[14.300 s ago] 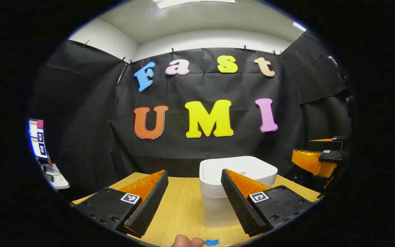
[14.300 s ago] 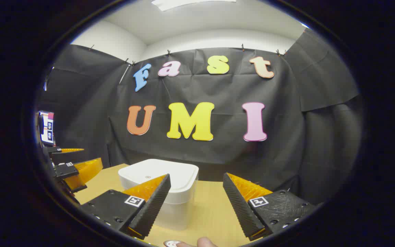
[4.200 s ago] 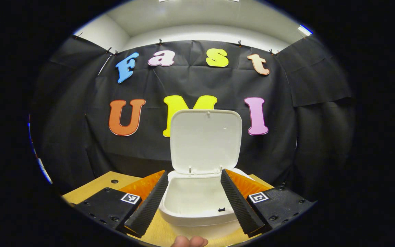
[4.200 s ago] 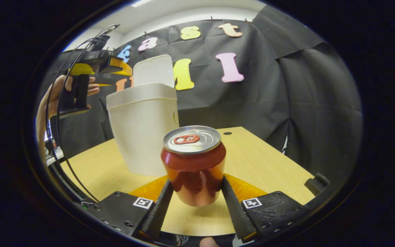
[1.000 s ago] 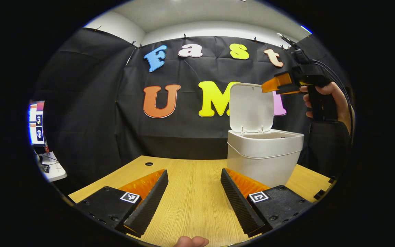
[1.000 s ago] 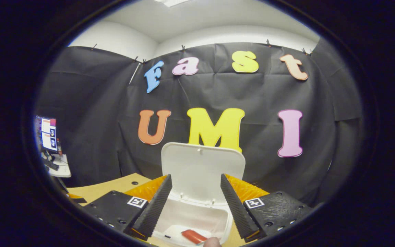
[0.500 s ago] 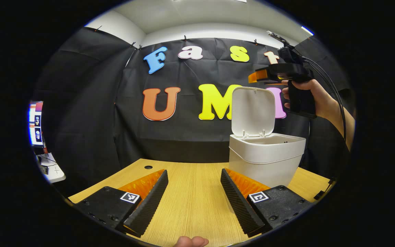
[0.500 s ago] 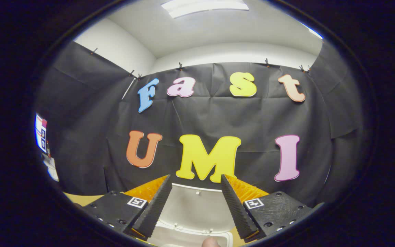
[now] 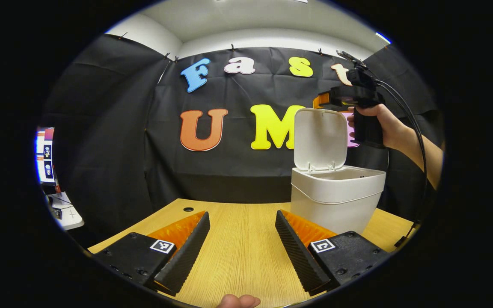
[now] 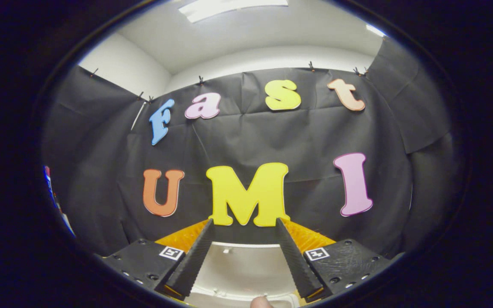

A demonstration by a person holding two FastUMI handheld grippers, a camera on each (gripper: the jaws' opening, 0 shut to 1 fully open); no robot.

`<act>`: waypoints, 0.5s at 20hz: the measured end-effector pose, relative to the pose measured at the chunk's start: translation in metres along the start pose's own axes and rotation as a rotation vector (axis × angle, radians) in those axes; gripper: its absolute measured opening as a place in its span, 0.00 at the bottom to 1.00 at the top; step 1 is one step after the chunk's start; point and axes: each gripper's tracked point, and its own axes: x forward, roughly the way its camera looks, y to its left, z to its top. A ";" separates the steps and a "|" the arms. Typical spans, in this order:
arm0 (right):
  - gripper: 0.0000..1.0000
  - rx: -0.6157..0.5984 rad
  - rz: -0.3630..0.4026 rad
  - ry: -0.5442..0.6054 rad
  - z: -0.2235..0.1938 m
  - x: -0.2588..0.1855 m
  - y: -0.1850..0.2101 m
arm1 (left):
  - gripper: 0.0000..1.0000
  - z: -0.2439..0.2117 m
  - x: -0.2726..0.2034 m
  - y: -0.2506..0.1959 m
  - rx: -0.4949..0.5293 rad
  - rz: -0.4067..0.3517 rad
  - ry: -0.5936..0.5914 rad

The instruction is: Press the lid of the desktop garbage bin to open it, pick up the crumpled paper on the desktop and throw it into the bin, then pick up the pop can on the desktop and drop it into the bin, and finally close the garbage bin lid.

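A: What is the largest thing in the left gripper view?
B: The counter [image 9: 238, 239], wood-grained, running from the near edge back to the black cloth wall. A small round hole [image 9: 188, 209] lies in it at the far left.

A: And on the counter?
B: The bin [image 9: 336, 201], white, standing at the right and to the rear. Its lid [image 9: 320, 134] is raised, nearly upright, hinged at the back rim. The bin's inside cannot be seen from here.

A: Where is the right tool?
B: In the left gripper view the right tool [image 9: 325, 99] is held level just above the top edge of the lid, by a hand [image 9: 379, 124] wrapped round its grip; a cable loops down from its back. Whether it touches the lid cannot be told. In the right gripper view its fingers [image 10: 300, 265] stand apart with nothing between them, and the lid [image 10: 242, 267] lies below and between them.

A: And the left tool?
B: The left tool [image 9: 242, 244] is low over the counter, near the bin's left side but apart from it. Its fingers are spread wide and grip nothing.

A: Anything smaller?
B: A fingertip [image 9: 238, 301] at the bottom edge of the left gripper view, and a monitor [image 9: 45, 154] at the far left beyond the cloth.
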 end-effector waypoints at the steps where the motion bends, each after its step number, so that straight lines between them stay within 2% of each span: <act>1: 0.87 -0.001 0.003 0.003 -0.001 0.000 0.000 | 0.99 0.000 0.000 -0.001 0.006 -0.002 -0.002; 3: 0.86 -0.012 0.007 0.006 -0.003 0.000 0.001 | 0.99 0.001 0.000 -0.003 0.012 -0.004 -0.002; 4: 0.89 -0.024 0.008 0.004 -0.002 -0.002 0.001 | 0.99 0.001 -0.001 -0.004 0.010 -0.005 -0.001; 6: 0.87 -0.039 0.015 0.006 -0.002 -0.005 0.002 | 0.99 0.000 -0.003 -0.004 -0.004 -0.002 0.002; 10: 0.87 -0.007 0.022 0.045 -0.006 -0.016 0.002 | 0.99 -0.001 -0.006 -0.005 -0.025 -0.003 0.007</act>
